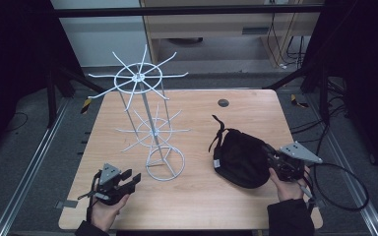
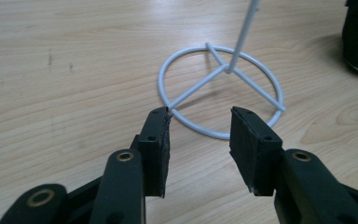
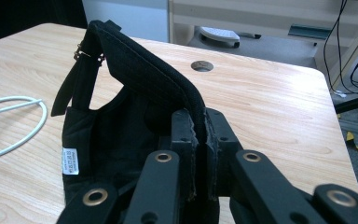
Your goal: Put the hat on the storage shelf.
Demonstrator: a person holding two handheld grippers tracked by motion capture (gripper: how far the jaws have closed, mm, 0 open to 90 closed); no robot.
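Observation:
A white wire display stand (image 1: 147,118) with two tiers of spokes rises from a ring base (image 1: 165,164) left of the table's middle. My left gripper (image 1: 130,179) rests near the front left, just short of that base. In the left gripper view my left gripper (image 2: 200,121) is open with nothing between its pads, and the ring base (image 2: 221,91) lies just beyond them. A black cap (image 1: 241,157) with a white label lies at the right. My right gripper (image 1: 271,156) is at its right edge. In the right gripper view my right gripper (image 3: 200,123) is shut on the black cap's (image 3: 135,70) raised rim.
A round cable hole (image 1: 223,103) is set in the wooden table (image 1: 197,201) near its far edge. A black cable loop (image 1: 347,189) hangs off the right front corner. Metal rails run along both sides of the table.

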